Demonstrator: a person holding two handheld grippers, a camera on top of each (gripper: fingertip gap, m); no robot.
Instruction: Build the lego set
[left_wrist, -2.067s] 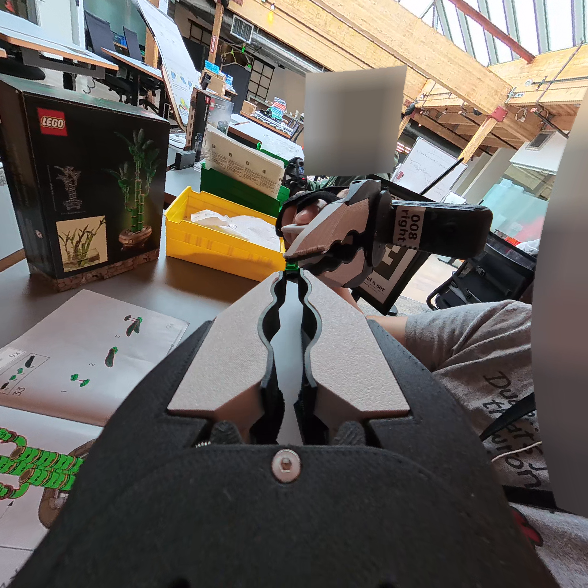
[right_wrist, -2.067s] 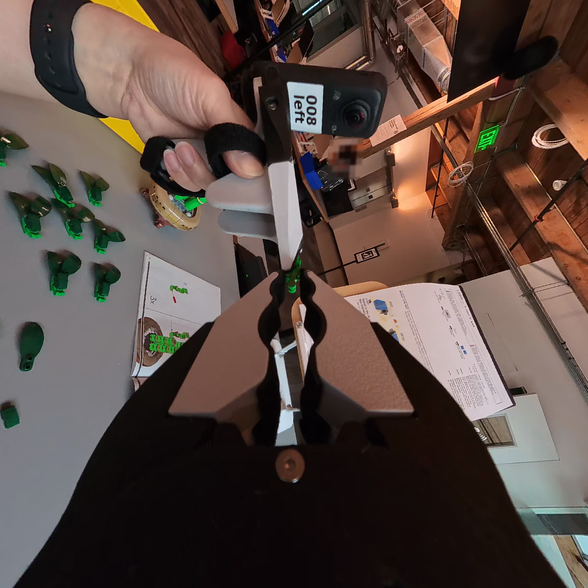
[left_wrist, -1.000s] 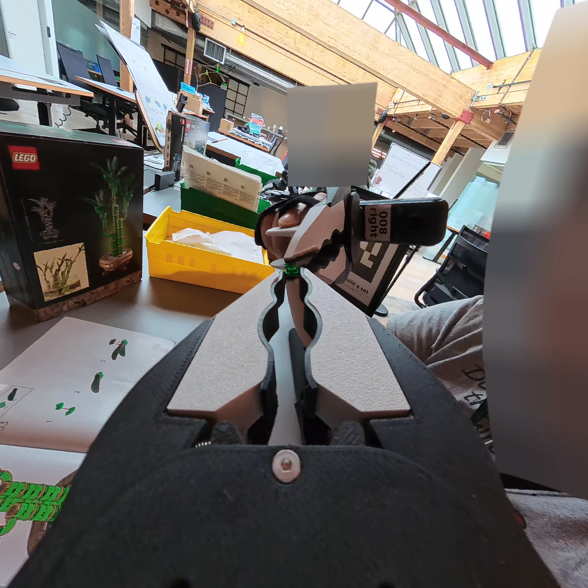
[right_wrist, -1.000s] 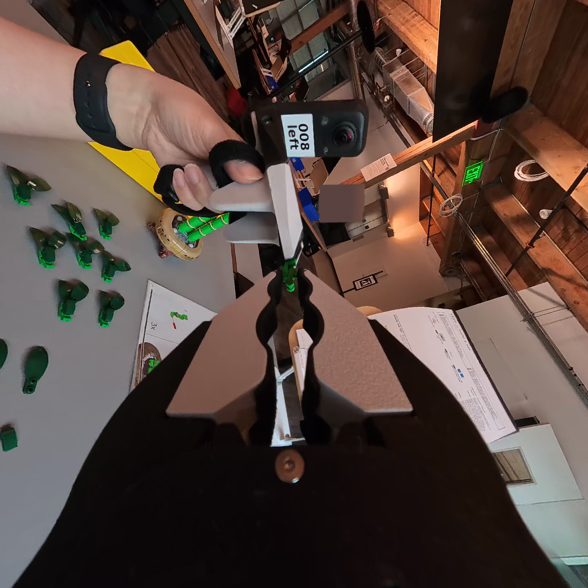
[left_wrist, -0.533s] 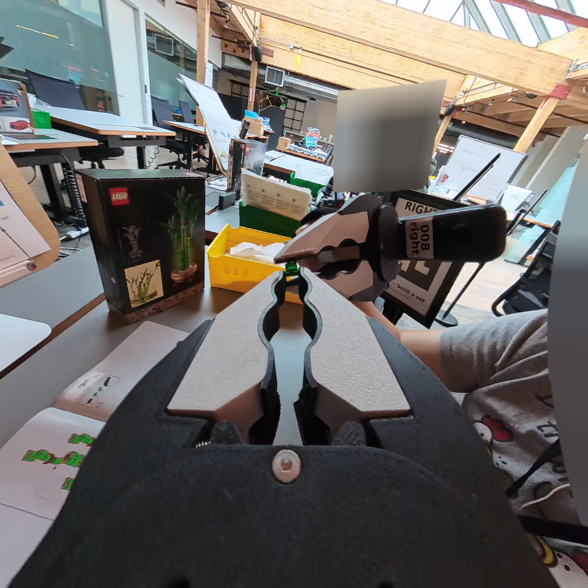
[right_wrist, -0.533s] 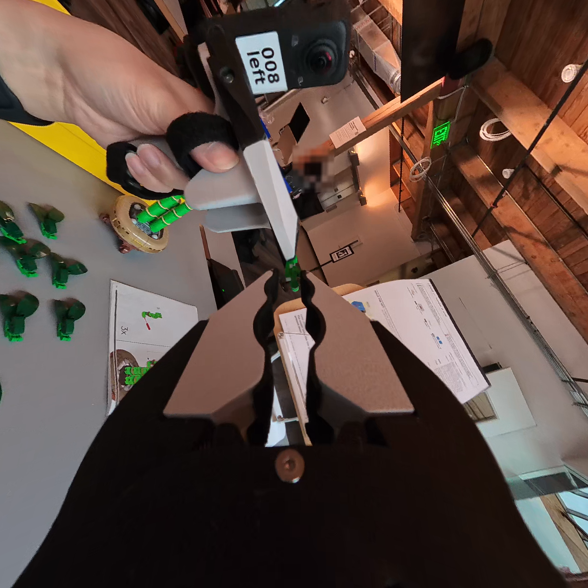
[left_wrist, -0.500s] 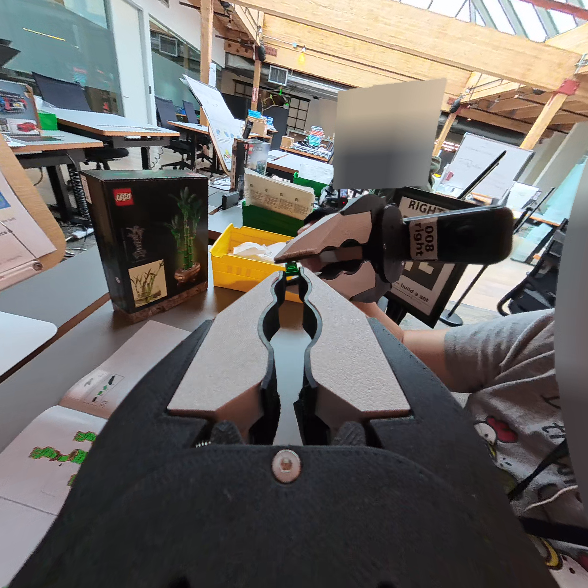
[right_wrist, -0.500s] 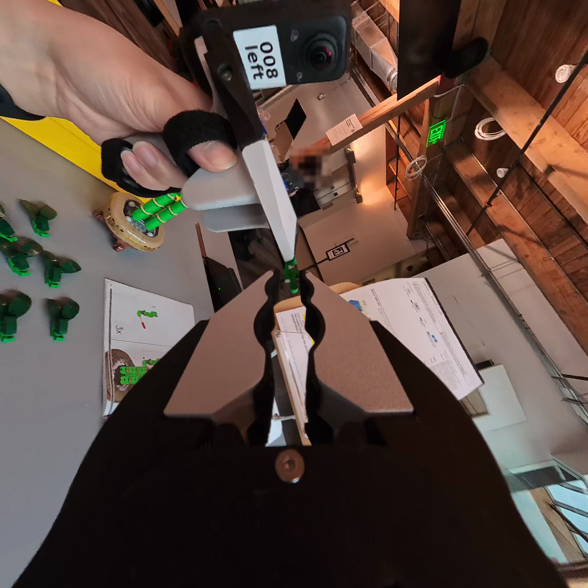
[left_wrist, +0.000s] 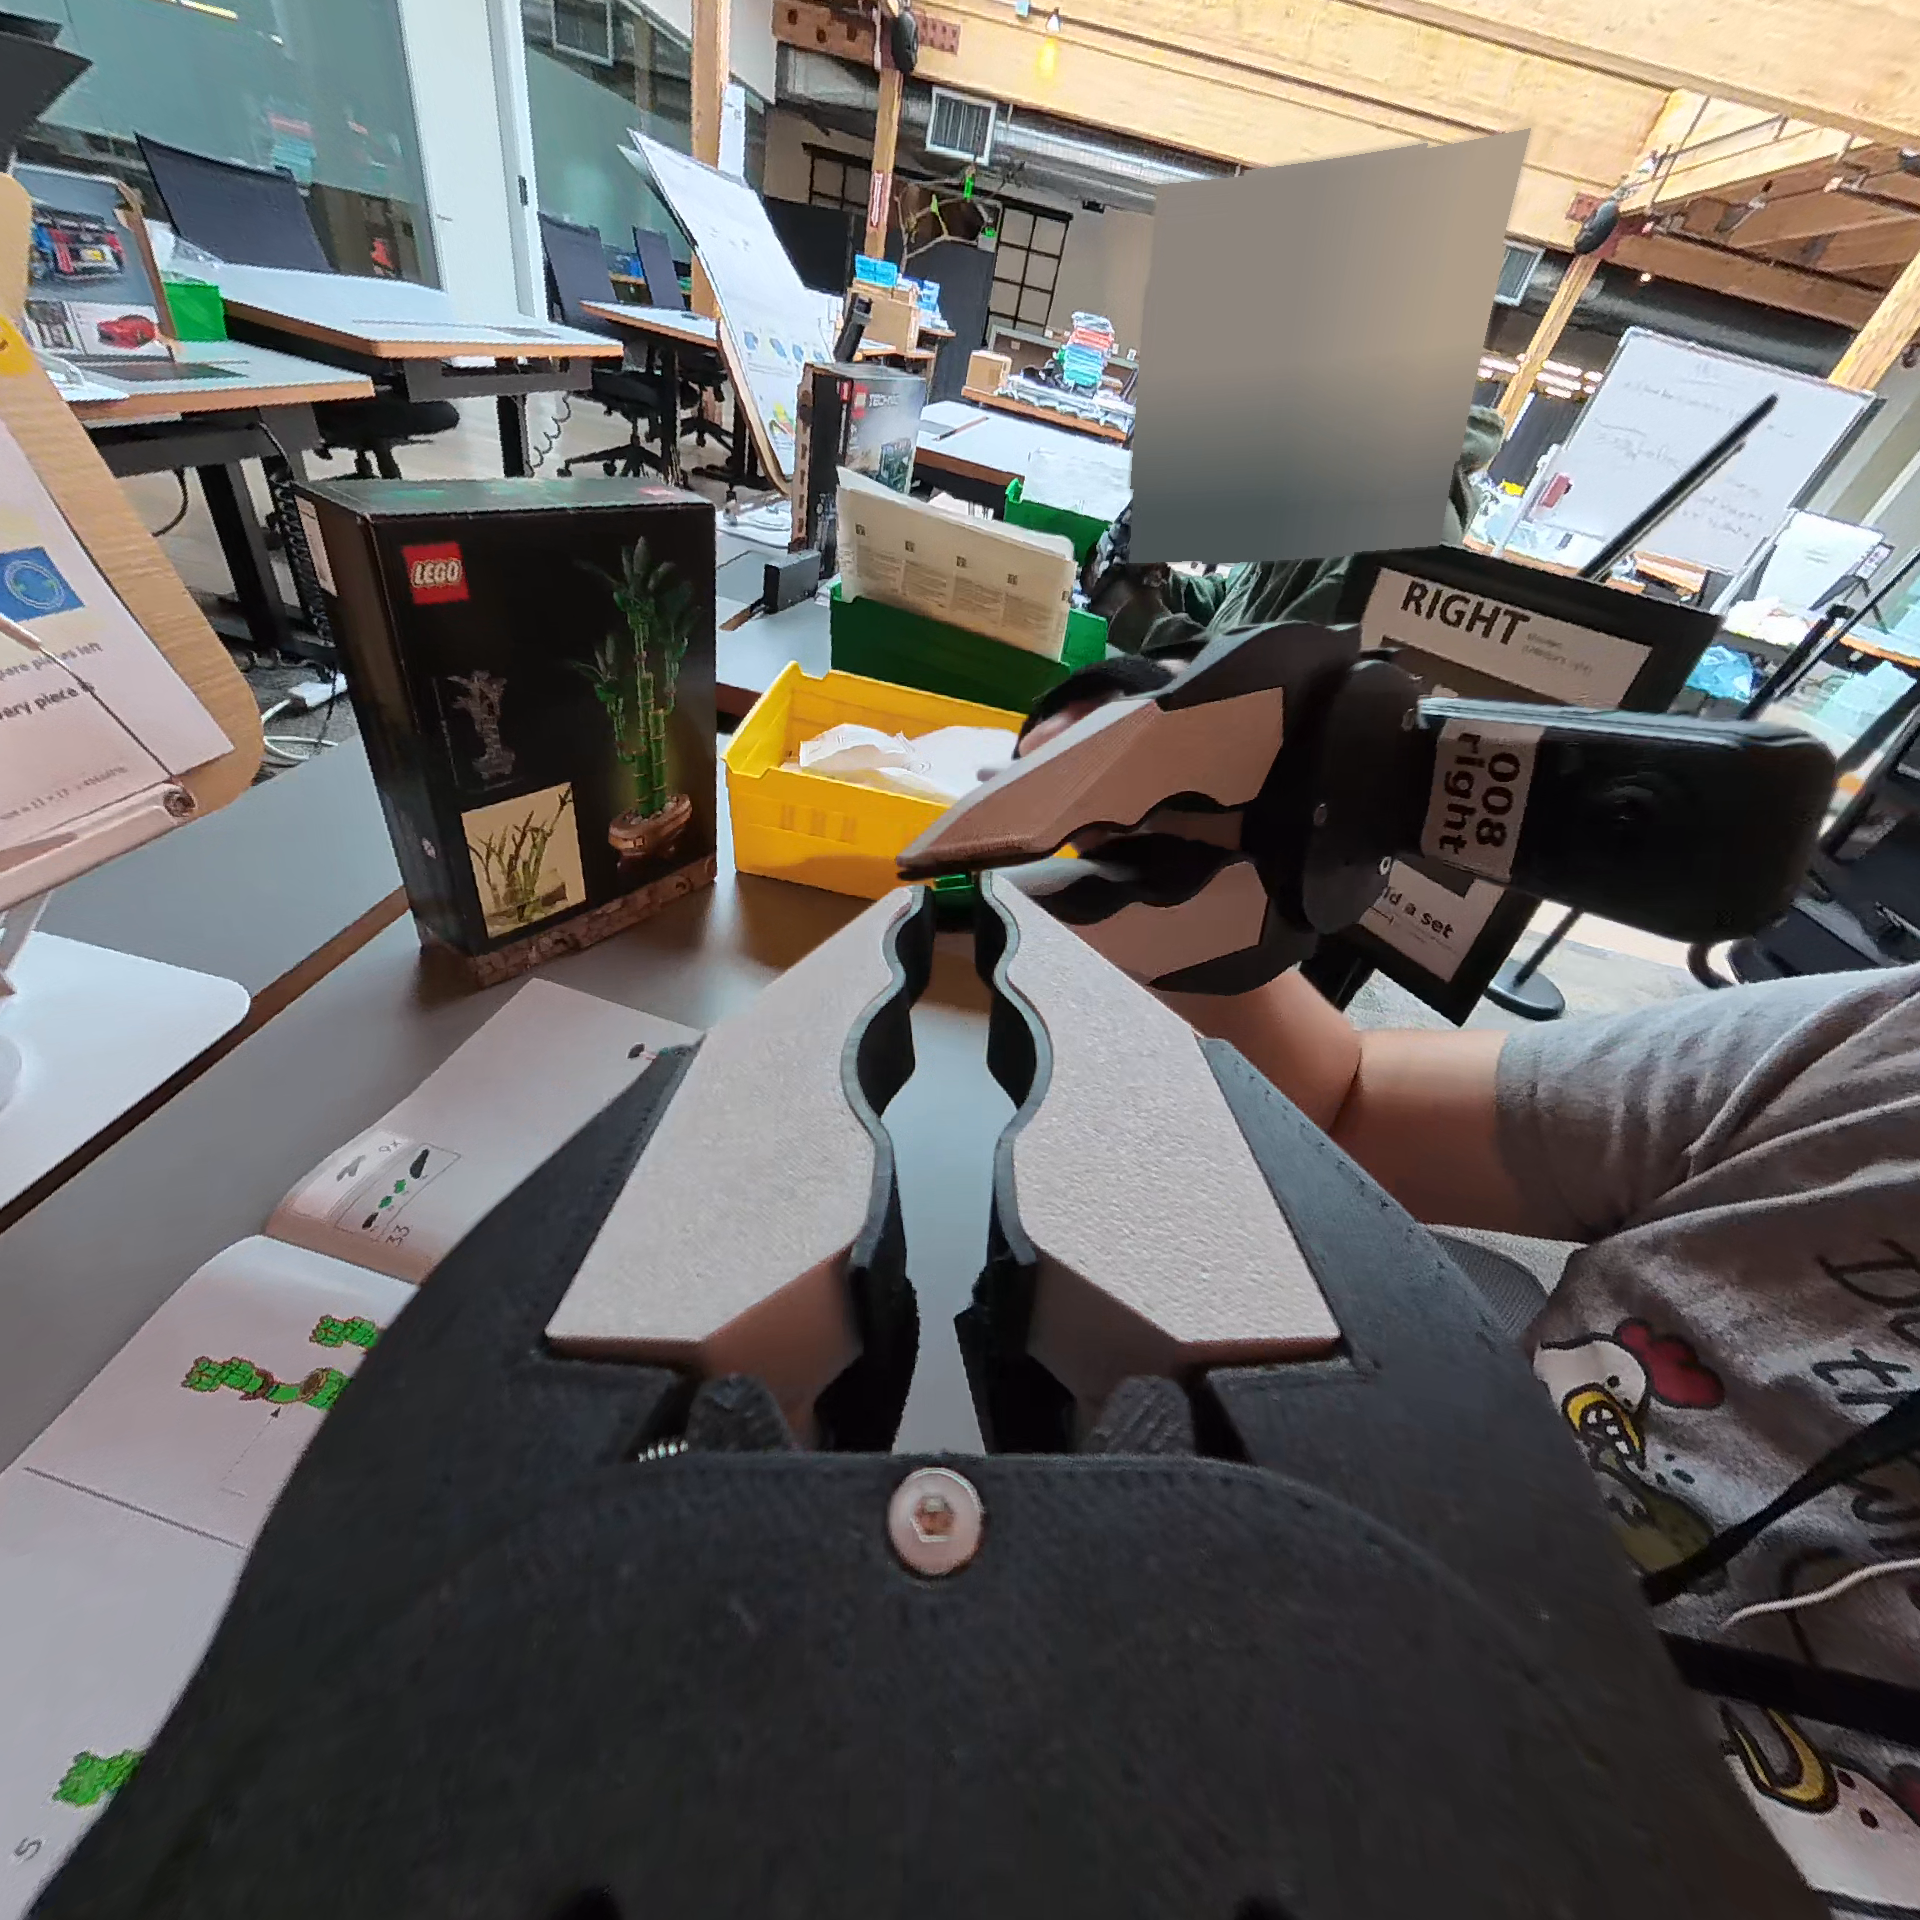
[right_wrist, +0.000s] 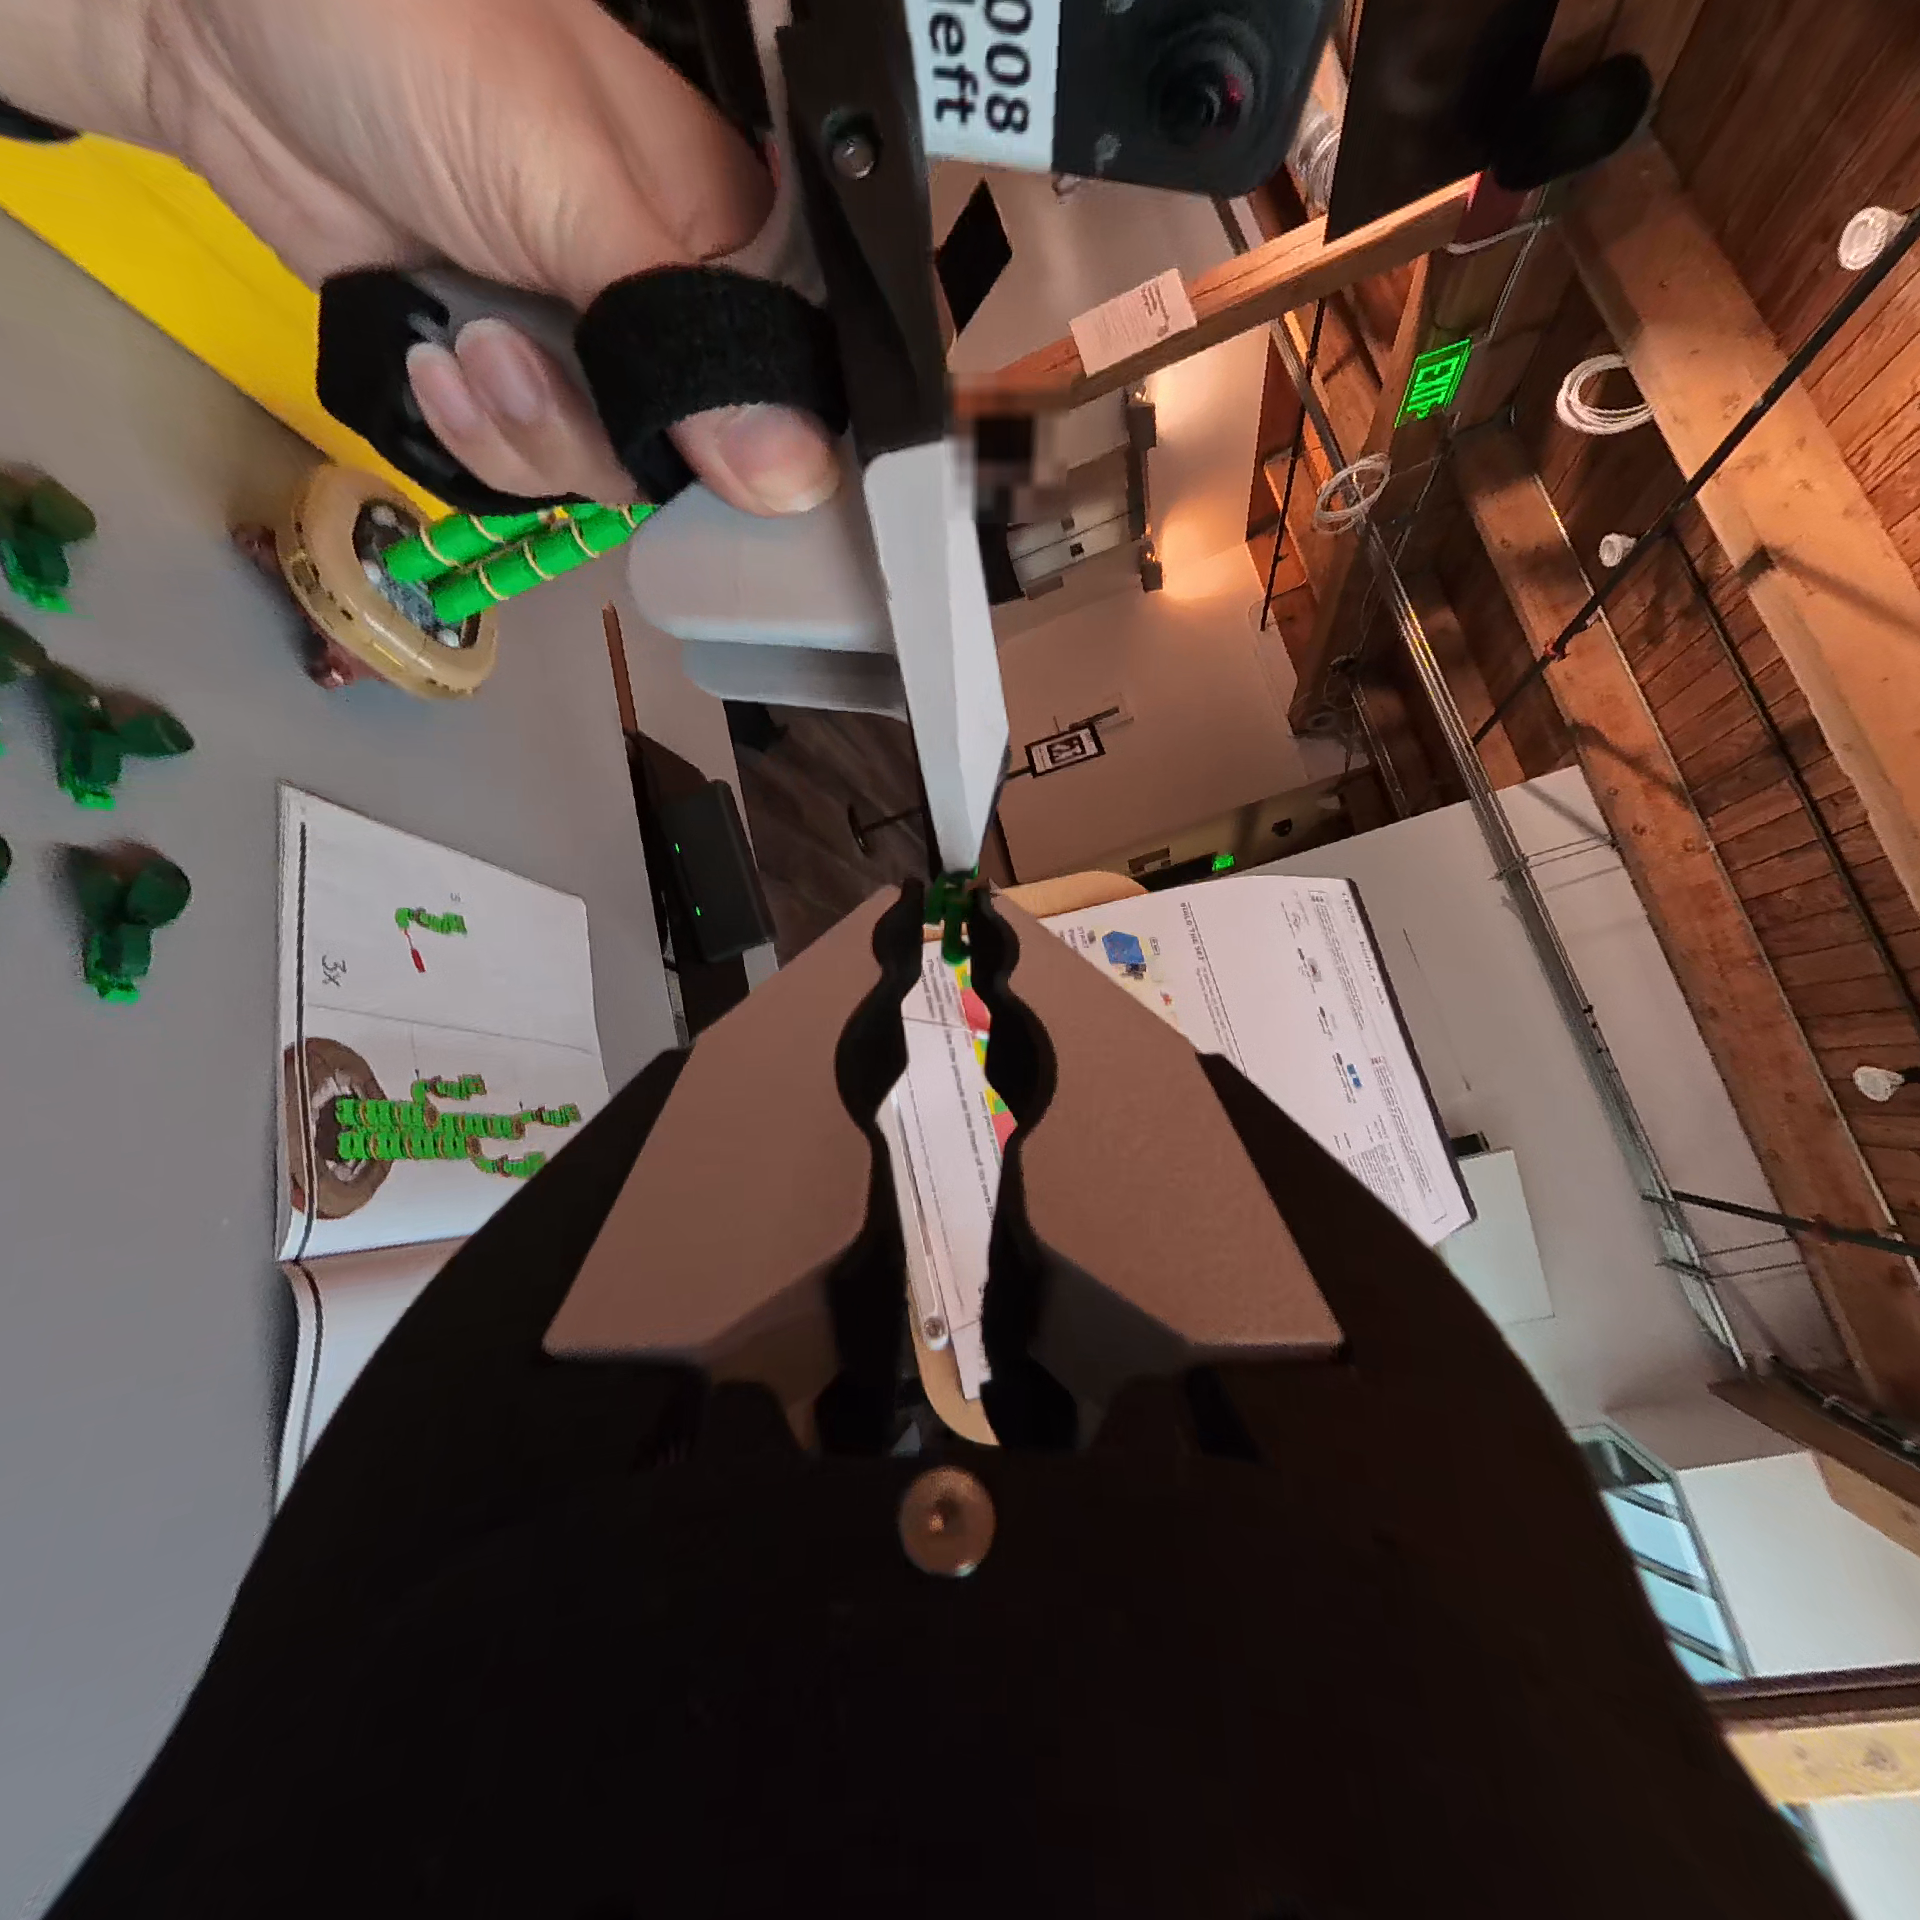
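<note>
We can make out writing in several places but do not repeat it. A red logo patch sits on the black box (left_wrist: 520, 707) on the desk (left_wrist: 260, 883), far left. A white sticker (left_wrist: 1481, 795) with digits and a word is on the camera of the right hand-held gripper (left_wrist: 914, 862); a similar sticker (right_wrist: 987, 78) marks the left hand-held gripper (right_wrist: 961, 842). Behind stands a black-framed sign (left_wrist: 1507, 634). The open instruction booklet (left_wrist: 416, 1174) carries small printed numerals. A whiteboard (left_wrist: 1704, 457) at far right has faint handwriting, a clipboard sheet (right_wrist: 1299, 1039) fine print, and a green lit sign (right_wrist: 1439, 384) hangs under a beam.
</note>
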